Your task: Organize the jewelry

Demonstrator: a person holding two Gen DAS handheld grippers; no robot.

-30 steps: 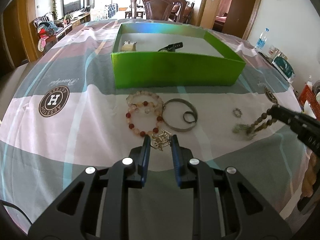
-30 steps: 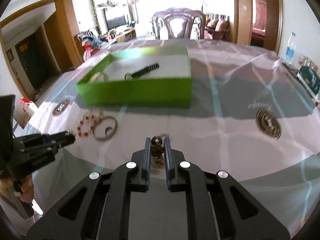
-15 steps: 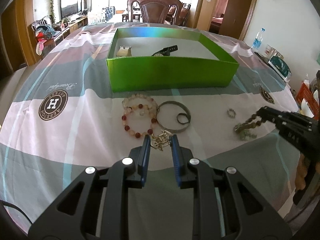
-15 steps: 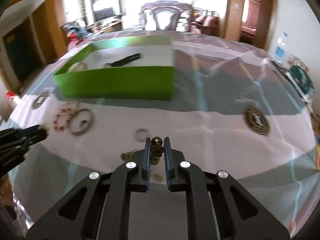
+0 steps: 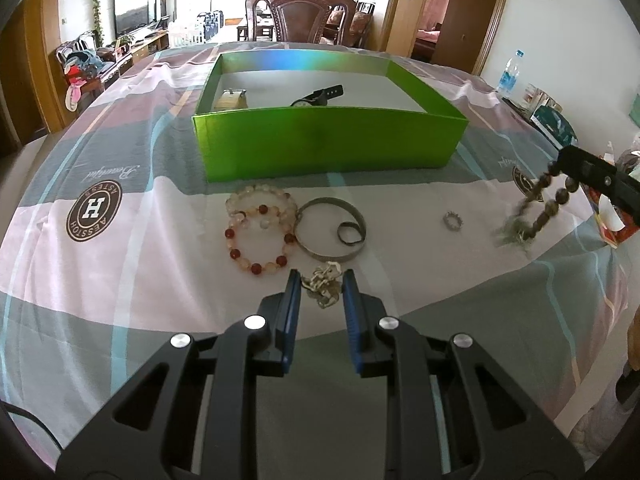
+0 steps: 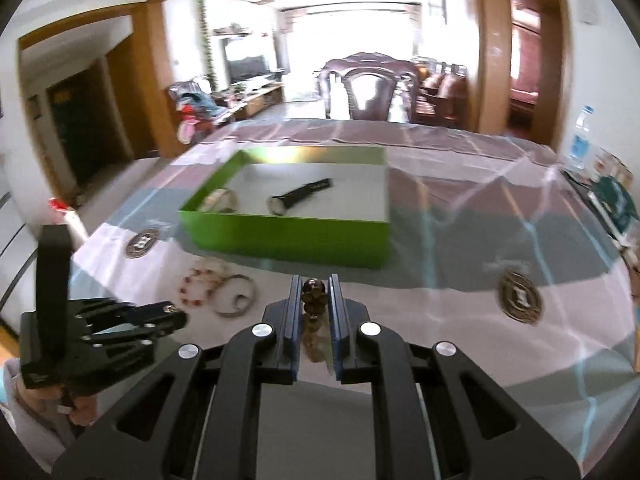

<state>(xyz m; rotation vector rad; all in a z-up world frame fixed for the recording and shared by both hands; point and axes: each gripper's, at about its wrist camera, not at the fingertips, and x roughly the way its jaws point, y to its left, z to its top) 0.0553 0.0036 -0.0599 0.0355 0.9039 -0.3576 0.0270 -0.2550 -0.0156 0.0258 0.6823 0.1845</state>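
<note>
Behind the table stood a dark wooden chair (image 5: pixel 306 12) in a bright living room. On the checked tablecloth (image 5: pixel 120 248) sat a green box (image 5: pixel 328 144), and inside it lay a black watch (image 5: pixel 318 96) and a pale bracelet (image 5: pixel 232 100). In front of the box were a red and pale bead bracelet (image 5: pixel 258 236), a metal bangle (image 5: pixel 332 234) just beside it, and a small ring (image 5: pixel 452 221) well apart to the right. The left gripper (image 5: pixel 320 288) had its jaws narrowed around a small silver chain (image 5: pixel 325 284) on the cloth. The right gripper (image 6: pixel 315 296) was pinching a brown bead bracelet (image 5: pixel 538 204), which hung above the cloth.
</note>
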